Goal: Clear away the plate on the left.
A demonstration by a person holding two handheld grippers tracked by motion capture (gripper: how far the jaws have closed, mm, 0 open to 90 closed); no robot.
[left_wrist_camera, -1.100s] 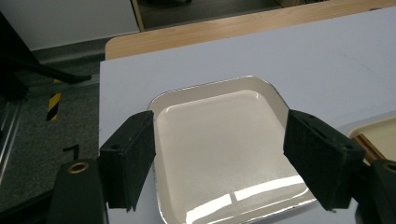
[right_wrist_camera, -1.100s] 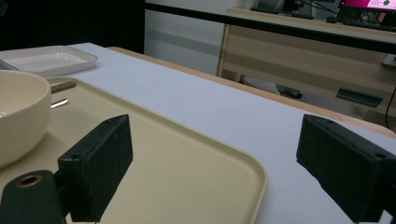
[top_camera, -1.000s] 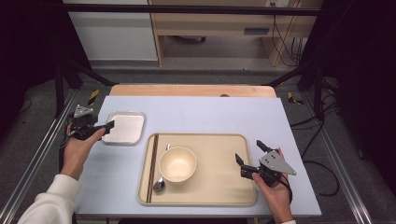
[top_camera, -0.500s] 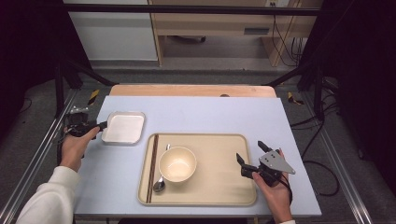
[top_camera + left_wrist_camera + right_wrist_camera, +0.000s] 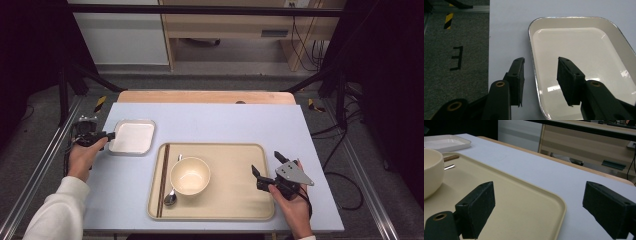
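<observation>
On the pale blue table (image 5: 225, 120), the white dish (image 5: 132, 137) sits near the left edge, not yet gripped: the left gripper (image 5: 540, 75) straddles its rim, jaws apart, while the right gripper (image 5: 265, 170) waits, spread wide, over the beige tray (image 5: 235, 200).

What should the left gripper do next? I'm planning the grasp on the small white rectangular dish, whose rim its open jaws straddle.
Probably close the left gripper on the near rim of the small white rectangular dish: its jaws stand open, one outside on the pale blue table, one over the dish's inside, so the rim lies between them.
</observation>
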